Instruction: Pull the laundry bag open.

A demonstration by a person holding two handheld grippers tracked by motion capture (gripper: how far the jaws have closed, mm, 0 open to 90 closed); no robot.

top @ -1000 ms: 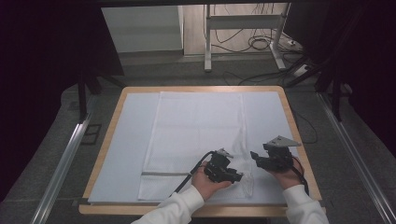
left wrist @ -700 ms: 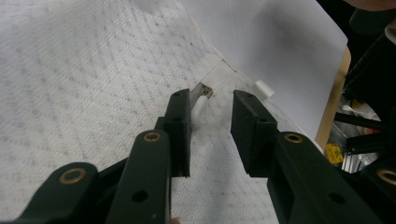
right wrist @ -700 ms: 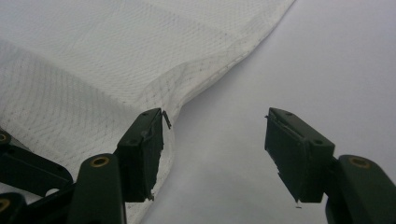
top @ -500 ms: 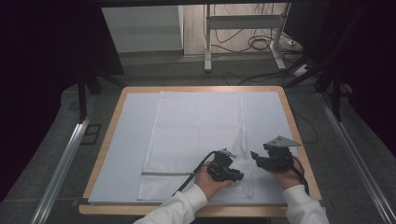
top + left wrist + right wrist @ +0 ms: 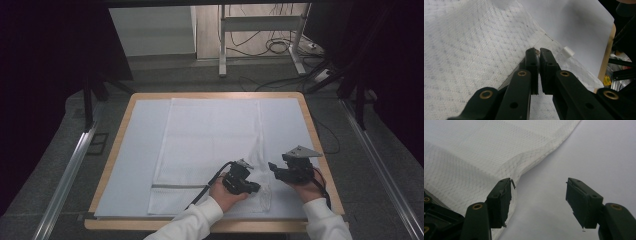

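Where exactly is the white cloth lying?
In the high view, the white cloth lies spread along the table's middle, its near right corner beside the left tongs.

A white waffle-weave towel [image 5: 210, 150] lies flat on the table, its near-right edge rumpled.

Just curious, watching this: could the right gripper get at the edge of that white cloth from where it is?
Probably yes. The right gripper is open, the white cloth edge lies beside one finger, nothing between.
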